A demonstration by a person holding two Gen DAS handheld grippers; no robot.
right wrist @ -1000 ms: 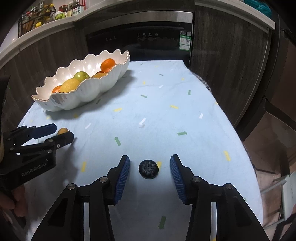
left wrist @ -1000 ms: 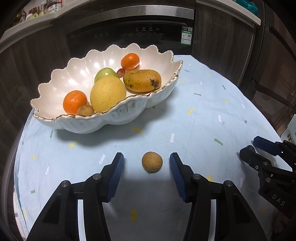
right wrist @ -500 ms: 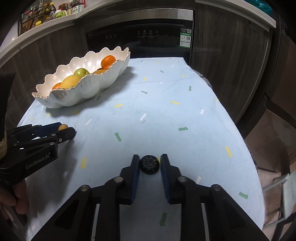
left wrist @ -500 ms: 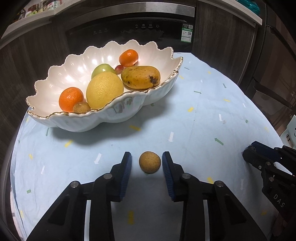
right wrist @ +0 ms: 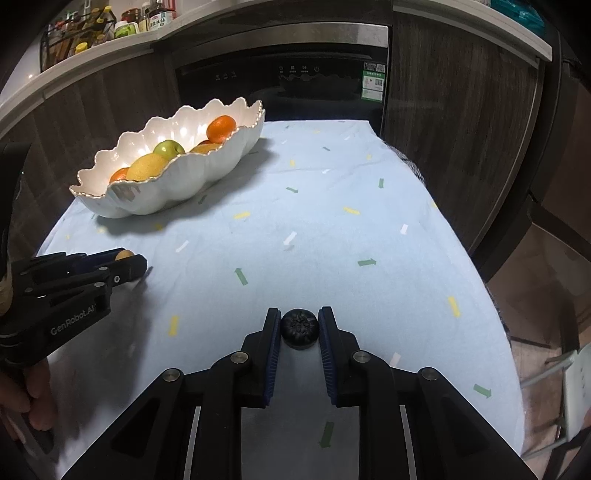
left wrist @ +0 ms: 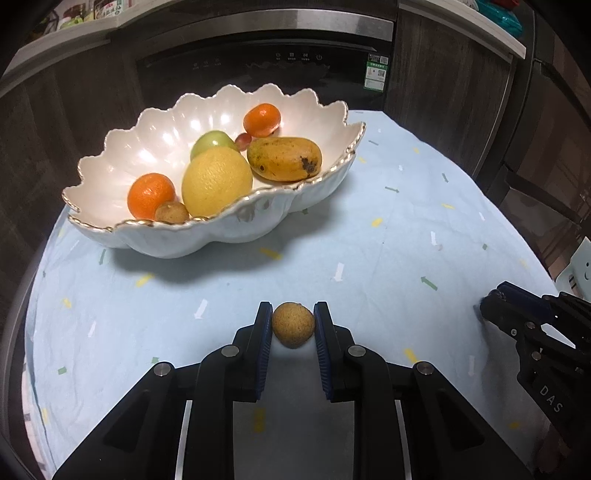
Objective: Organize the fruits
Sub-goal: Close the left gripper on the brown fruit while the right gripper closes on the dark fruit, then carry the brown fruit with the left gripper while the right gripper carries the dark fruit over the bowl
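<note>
My left gripper (left wrist: 293, 325) is shut on a small round brown fruit (left wrist: 293, 324) low over the pale blue tablecloth (left wrist: 388, 236). My right gripper (right wrist: 299, 328) is shut on a small dark, almost black fruit (right wrist: 299, 328), also close to the cloth. A white scalloped bowl (left wrist: 229, 229) stands behind, holding two oranges (left wrist: 150, 195), a large yellow citrus (left wrist: 217, 181), a mango (left wrist: 283, 158), a green apple (left wrist: 212, 140), a grape and a small brown fruit. The bowl also shows in the right wrist view (right wrist: 173, 184), as does the left gripper (right wrist: 122, 264).
The right gripper shows at the right edge of the left wrist view (left wrist: 532, 325). A dark built-in appliance (right wrist: 280, 77) and wood cabinets rise behind the table. A shelf with bottles (right wrist: 92, 29) is at upper left. The table edge drops off on the right.
Both grippers have closed from wide open onto their fruits: the left on the brown fruit, the right on the dark fruit. Both views have shifted slightly forward.
</note>
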